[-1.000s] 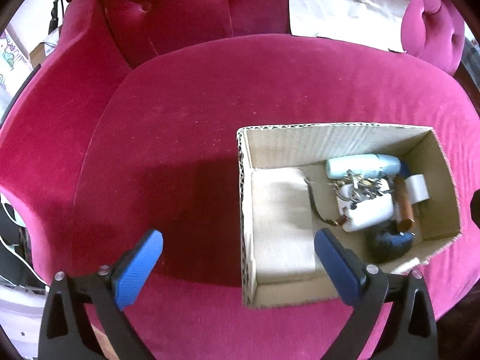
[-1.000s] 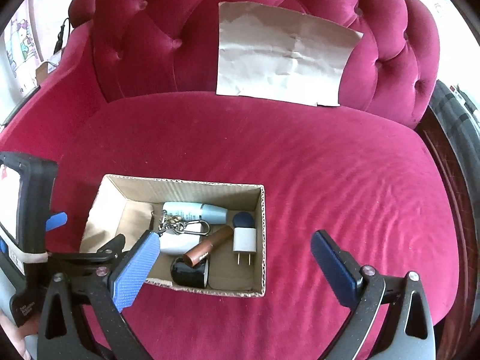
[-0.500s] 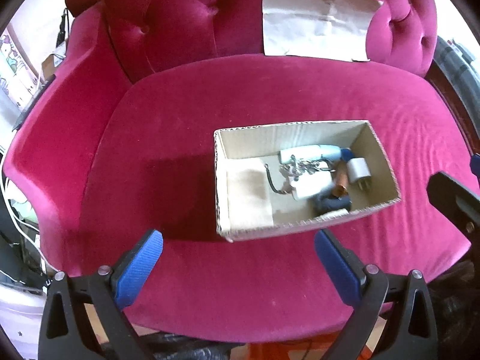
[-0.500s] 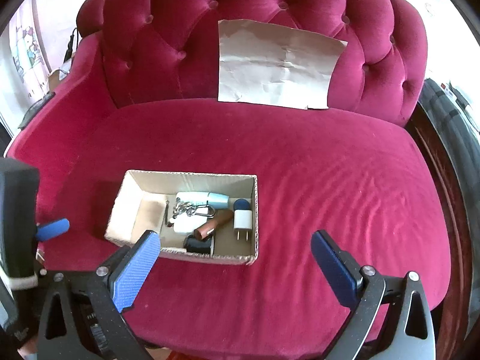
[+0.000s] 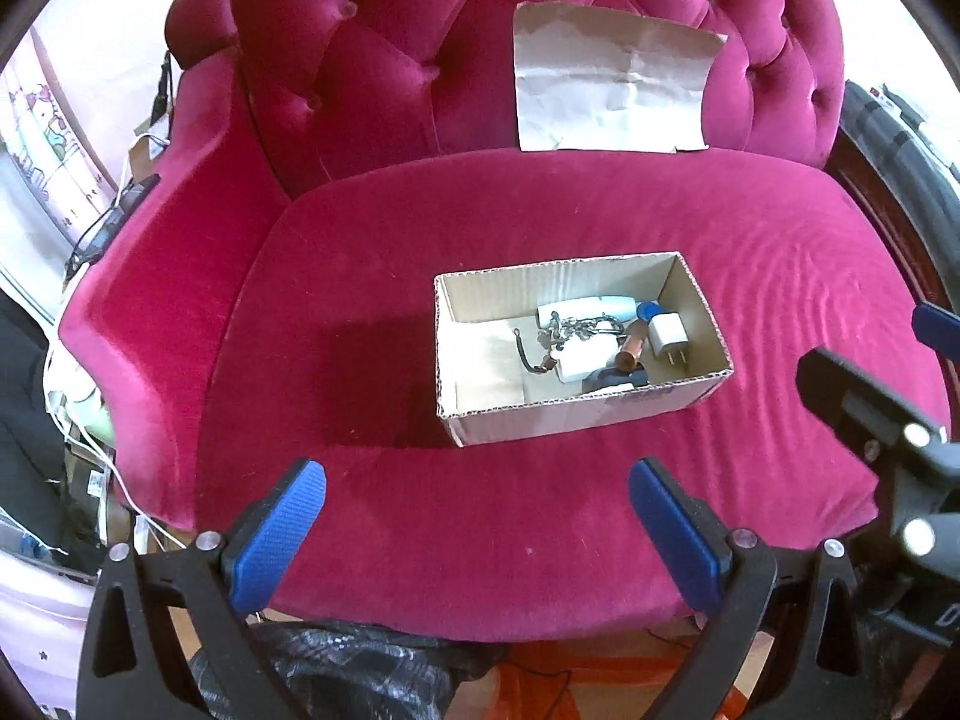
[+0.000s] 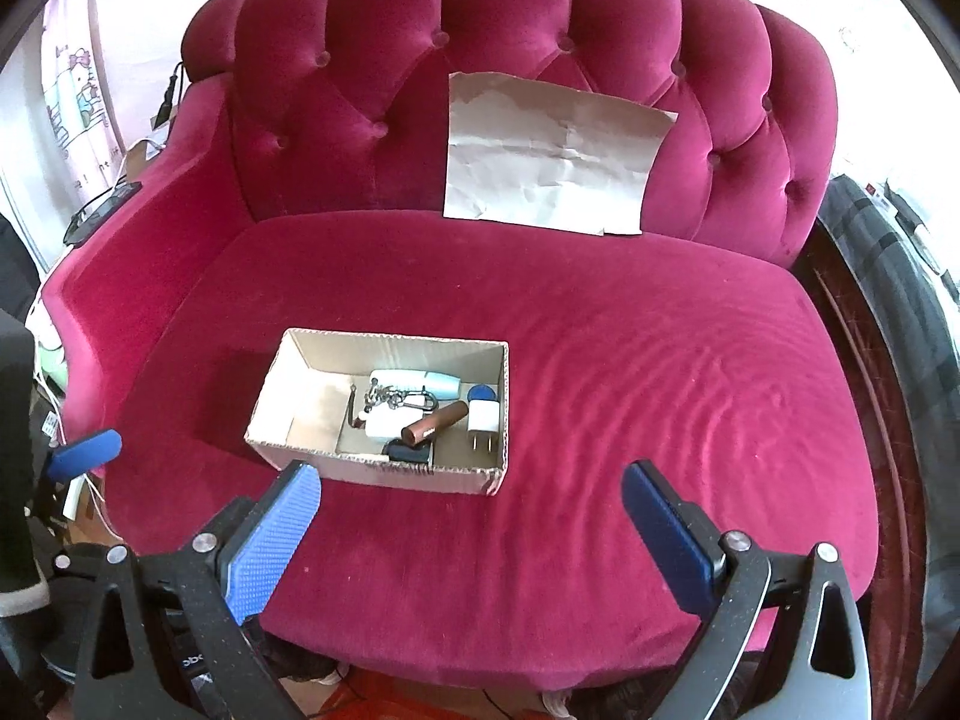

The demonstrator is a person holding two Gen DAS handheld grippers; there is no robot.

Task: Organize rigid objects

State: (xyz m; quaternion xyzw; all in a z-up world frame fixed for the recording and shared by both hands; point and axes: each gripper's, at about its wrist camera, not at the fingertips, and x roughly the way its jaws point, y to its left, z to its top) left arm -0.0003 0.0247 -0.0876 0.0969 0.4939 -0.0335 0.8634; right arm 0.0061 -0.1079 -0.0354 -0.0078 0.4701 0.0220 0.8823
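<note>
An open cardboard box [image 5: 576,417] [image 6: 384,471] sits on the seat of a crimson velvet sofa [image 5: 540,204] [image 6: 630,324]. Inside lie a white charger plug [image 5: 669,336] [image 6: 483,420], a brown cylinder [image 5: 633,348] [image 6: 435,423], a pale blue tube [image 5: 585,306] [image 6: 420,381], a key bunch [image 5: 576,327] [image 6: 399,399], a white block and a dark item. My left gripper [image 5: 477,516] is open and empty over the seat's front edge, near side of the box. My right gripper [image 6: 468,519] is open and empty, in front of the box's right end.
A creased sheet of paper [image 5: 612,90] [image 6: 552,156] leans on the tufted backrest. Cables and clutter [image 5: 90,228] lie beyond the left armrest. A dark striped object [image 6: 900,300] stands right of the sofa. The floor shows below the seat's front edge.
Both grippers have pulled back and up from the box, which now looks smaller and farther. Both stay open and empty.
</note>
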